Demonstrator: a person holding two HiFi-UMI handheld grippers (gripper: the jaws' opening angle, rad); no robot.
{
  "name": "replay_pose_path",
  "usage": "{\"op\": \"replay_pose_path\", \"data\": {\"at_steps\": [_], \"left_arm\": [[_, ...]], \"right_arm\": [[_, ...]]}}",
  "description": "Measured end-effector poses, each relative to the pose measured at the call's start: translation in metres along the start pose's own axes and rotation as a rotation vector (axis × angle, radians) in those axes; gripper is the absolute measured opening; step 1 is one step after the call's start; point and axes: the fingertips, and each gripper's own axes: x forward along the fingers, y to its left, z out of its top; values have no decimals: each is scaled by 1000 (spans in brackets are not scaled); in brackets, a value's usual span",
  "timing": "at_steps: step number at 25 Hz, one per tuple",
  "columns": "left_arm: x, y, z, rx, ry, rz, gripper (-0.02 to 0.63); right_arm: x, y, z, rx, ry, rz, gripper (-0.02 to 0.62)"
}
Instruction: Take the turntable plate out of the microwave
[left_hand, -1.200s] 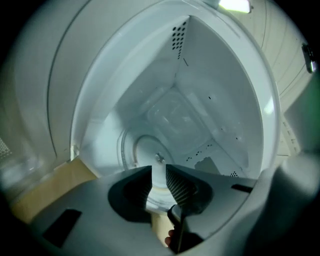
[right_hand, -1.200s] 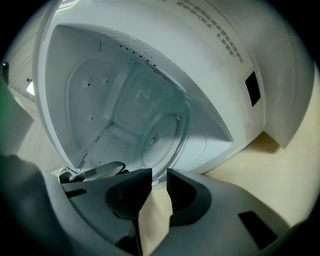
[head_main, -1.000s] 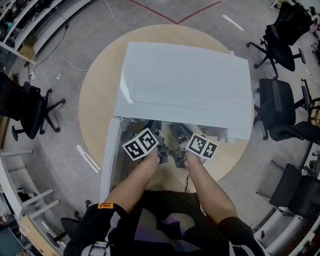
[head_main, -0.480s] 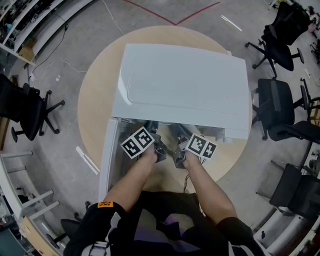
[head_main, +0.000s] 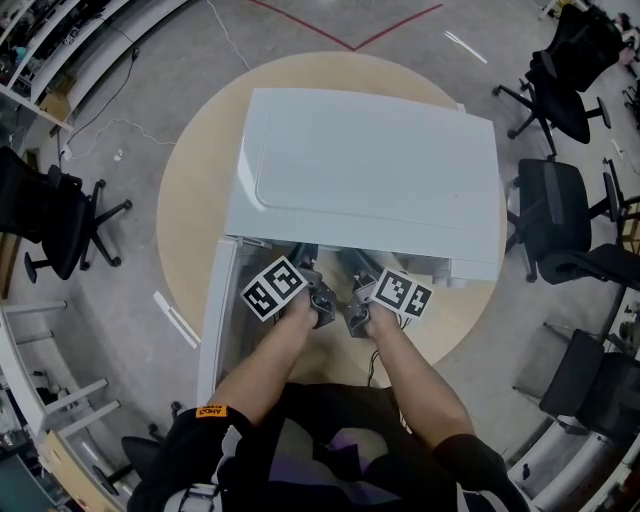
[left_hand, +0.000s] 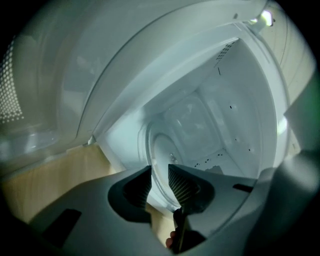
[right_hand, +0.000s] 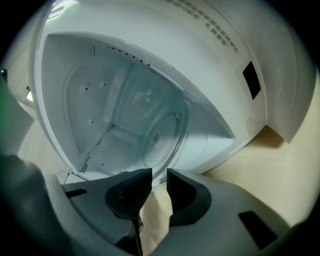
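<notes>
Plate (left_hand: 170, 150) lies on the bottom of the microwave (head_main: 370, 170), a clear glass disc inside the white cavity, not yet taken out. The microwave stands on a round wooden table (head_main: 195, 190), and its door (head_main: 215, 320) is swung wide open on the person's left.

Both grippers reach side by side into the open front, near each other, each angled somewhat downward.

The left gripper (left_hand: 160, 185) has just been opening its jaws. They now stand spread, with ribbed pads facing each other. The plate's near rim shows in the gap between them, but neither pad presses on it. Whether the rim sits between the pads or just past their tips cannot be told.

The right gripper (right_hand: 158, 187) has its jaws apart by a narrow gap and pinches nothing. Bare table shows through the lower part of the gap, and the plate's rim lies just beyond the tips, at the cavity's front edge.

From above, the person's bare forearms (head_main: 270, 370) run from the bottom of the view to the grippers. Black office chairs (head_main: 565, 215) stand on the grey floor (head_main: 130, 90) around the table.
</notes>
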Motion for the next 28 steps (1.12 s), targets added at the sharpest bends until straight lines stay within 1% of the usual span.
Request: {"op": "replay_pose_path", "data": {"at_steps": [4,8,14,17,20,23,28], "left_arm": [[-1,-3,3,4,-6,-5,149],[-2,-7,4,5,-1,-17,149],[0,-7,-1,24,23,-37,149],[1,-9,-7,10,47,-62,149],[1,-6,-14,-15,75,-62,150],[4,-3,-15,-31,78,-57,150],[13,-8,-8,-44,73,-79,150]], "right_arm": [[2,3,-1,7,5,7,77],[7,7,-1,39,6,21,77],[5,6,5,92,-30,39,77],[3,5,8,106,-48,44,75],[1,7,11,106,-59,54,75],[1,13,11,99,-62,67,75],[1,21,9,89,-59,79,75]]}}
